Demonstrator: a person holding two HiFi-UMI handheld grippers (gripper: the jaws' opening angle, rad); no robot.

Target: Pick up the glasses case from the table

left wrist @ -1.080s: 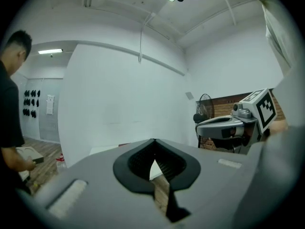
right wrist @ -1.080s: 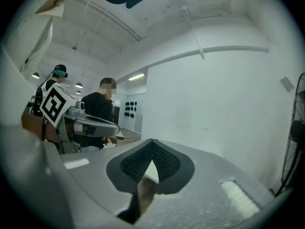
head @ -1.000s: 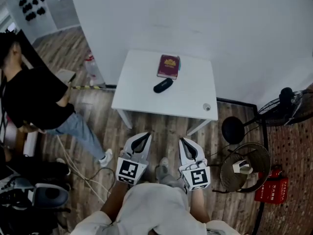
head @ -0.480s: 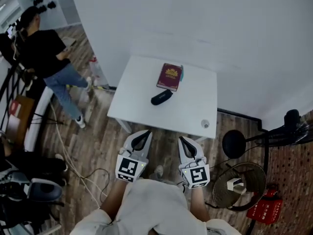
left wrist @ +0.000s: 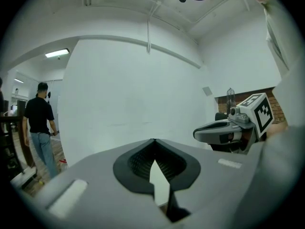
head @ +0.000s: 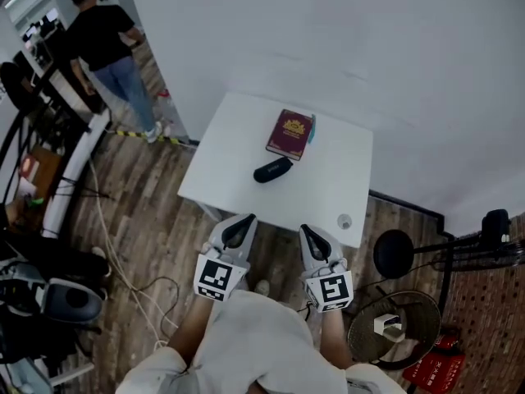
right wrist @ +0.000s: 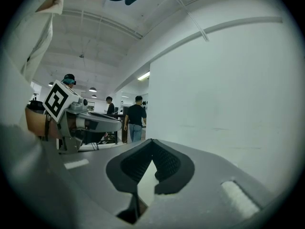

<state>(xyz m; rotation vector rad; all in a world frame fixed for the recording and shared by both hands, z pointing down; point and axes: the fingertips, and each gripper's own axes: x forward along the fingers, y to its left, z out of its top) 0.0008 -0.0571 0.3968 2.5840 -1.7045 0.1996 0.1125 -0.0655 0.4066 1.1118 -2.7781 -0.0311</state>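
The black oval glasses case (head: 272, 170) lies near the middle of the small white table (head: 328, 179), just in front of a maroon book (head: 289, 134). Both grippers hang side by side over the wooden floor, short of the table's front edge and pointing toward it. My left gripper (head: 239, 230) is shut and empty, its tips meeting in the left gripper view (left wrist: 155, 161). My right gripper (head: 313, 240) is likewise shut with nothing held (right wrist: 151, 160). Neither gripper view shows the case; both look at the white wall.
A small round object (head: 344, 221) sits near the table's front right corner. A floor fan (head: 394, 327) and a black round stand base (head: 394, 253) are on the right. Cables (head: 123, 253) trail on the floor to the left. A person in a black shirt (head: 111, 43) stands far left.
Both shut grippers have advanced toward the table's front edge, and the table sits lower in the head view. The person at the left has walked off toward the top left.
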